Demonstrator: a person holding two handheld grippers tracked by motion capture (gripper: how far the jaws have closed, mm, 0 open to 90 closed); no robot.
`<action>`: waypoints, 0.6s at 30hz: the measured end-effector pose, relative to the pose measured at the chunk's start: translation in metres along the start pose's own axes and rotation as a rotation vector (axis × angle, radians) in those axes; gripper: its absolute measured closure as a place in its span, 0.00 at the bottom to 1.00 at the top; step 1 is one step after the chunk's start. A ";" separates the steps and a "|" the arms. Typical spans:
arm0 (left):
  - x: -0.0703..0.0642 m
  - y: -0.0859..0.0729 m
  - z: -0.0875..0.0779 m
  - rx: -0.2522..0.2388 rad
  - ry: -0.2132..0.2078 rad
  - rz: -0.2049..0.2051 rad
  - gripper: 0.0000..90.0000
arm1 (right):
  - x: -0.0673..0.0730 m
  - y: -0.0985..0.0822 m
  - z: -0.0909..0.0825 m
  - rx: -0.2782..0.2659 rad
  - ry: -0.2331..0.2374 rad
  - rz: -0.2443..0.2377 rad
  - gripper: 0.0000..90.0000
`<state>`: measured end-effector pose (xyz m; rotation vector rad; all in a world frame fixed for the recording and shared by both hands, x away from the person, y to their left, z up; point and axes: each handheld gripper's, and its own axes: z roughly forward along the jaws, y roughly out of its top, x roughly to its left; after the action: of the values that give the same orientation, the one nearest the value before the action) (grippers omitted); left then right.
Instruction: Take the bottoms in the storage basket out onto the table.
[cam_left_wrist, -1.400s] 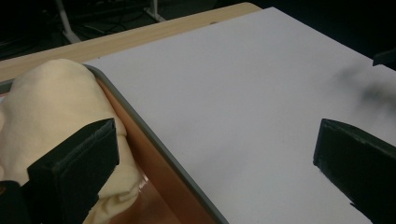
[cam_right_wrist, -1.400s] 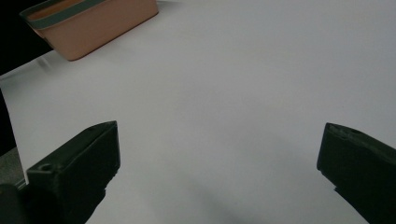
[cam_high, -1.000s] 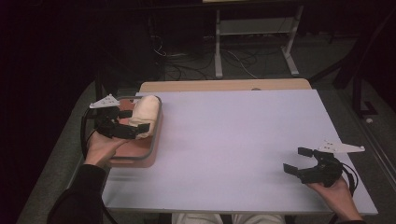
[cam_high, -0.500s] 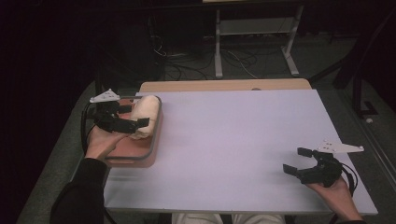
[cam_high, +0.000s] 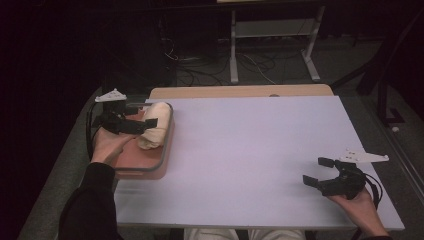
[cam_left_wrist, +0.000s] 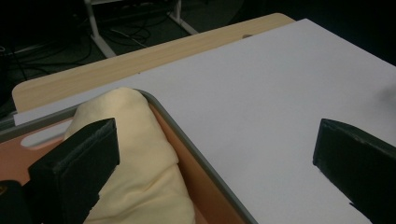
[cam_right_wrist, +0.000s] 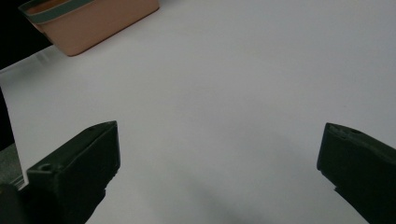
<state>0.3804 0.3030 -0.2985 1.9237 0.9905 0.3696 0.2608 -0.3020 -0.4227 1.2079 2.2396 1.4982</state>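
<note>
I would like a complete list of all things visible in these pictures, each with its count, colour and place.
soft rolled cloth: one, pale yellow, lying in the tray along its right side
shallow plastic tray: one, salmon-orange with a grey rim, on the table's left edge
table with white top: one, white top over a light wooden board, centre
metal frame stand: one, pale grey, on the floor behind the table
cables: several, dark and light, on the floor behind the table
left gripper: one, black, open, over the tray beside the cloth
right gripper: one, black, open, at the table's near right corner
</note>
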 end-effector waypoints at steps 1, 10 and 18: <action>0.001 0.001 0.001 0.000 0.005 -0.002 0.00 | 0.000 0.000 0.000 0.000 0.000 0.000 0.00; 0.024 -0.002 0.005 0.034 0.054 -0.045 0.00 | -0.001 0.001 -0.001 -0.001 0.001 0.004 0.00; 0.041 -0.005 0.009 0.037 0.083 -0.088 0.01 | -0.001 0.001 0.000 0.002 0.000 -0.001 0.00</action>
<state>0.4094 0.3300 -0.3132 1.9034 1.1401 0.3853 0.2617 -0.3028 -0.4220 1.2078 2.2422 1.4955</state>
